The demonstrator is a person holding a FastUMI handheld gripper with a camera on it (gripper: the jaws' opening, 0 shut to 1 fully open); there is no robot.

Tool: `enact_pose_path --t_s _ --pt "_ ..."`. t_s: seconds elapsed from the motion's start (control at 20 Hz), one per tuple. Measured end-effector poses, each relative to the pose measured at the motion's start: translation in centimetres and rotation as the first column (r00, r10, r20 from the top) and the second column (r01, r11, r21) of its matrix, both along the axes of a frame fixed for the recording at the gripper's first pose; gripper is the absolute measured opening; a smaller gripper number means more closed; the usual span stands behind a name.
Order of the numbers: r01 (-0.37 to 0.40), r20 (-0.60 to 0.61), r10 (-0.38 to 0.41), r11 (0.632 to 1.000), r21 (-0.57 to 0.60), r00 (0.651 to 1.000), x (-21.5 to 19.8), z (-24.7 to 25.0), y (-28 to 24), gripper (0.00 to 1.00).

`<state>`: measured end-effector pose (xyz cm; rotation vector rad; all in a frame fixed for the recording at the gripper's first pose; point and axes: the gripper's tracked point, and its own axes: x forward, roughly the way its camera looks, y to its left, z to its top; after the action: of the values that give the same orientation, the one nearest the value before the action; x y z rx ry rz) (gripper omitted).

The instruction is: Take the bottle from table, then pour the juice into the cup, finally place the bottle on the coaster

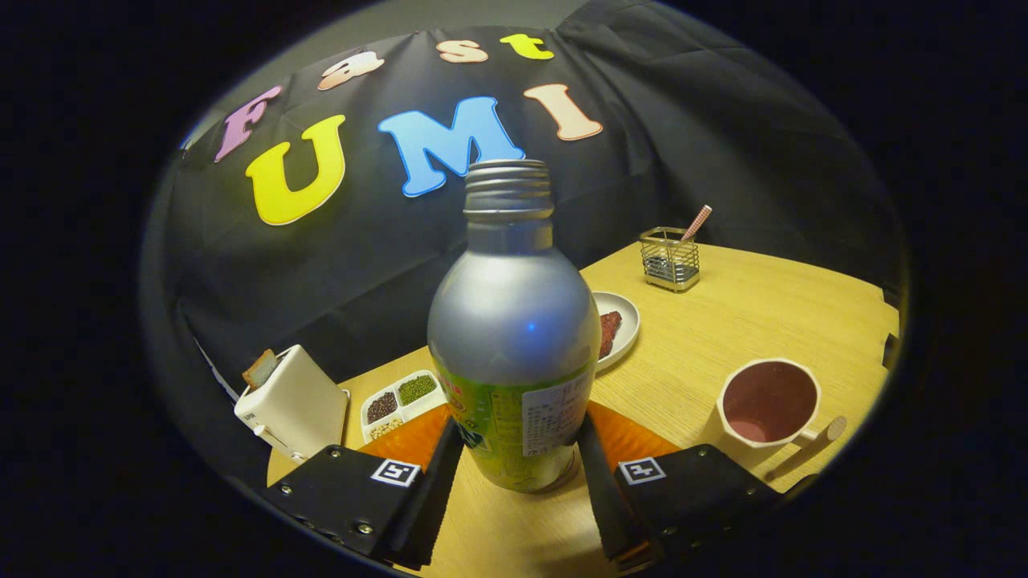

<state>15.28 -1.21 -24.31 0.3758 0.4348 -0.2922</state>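
On wooden table [747,321]: tongs [520,474] pinching bottle [514,337]; cup [767,405] right, coaster [634,437] behind.

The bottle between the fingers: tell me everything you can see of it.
The bottle looks like matte silver metal, with a threaded neck, no cap on and a green printed label round its lower body. It stands upright between the gripper fingers, which press both its sides. Its base looks slightly above the table, with the orange coaster just behind.
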Motion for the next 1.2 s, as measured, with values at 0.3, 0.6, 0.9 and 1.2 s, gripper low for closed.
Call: enact_pose_path --t_s 0.3,0.6,0.9,1.2 --pt "-0.103 -0.038 0.099 0.989 -0.102 0.994 2.7 -3.0 1.0 0.75" --pt "-0.159 -0.087 0.146 0.974 -0.164 0.985 3.6 -5.6 1.6 0.75" --pt "-0.191 -0.115 0.170 0.959 -0.207 0.979 3.3 -6.5 1.6 0.78" --pt "-0.217 -0.147 0.190 0.956 -0.197 0.971 2.2 -6.6 1.9 0.98"
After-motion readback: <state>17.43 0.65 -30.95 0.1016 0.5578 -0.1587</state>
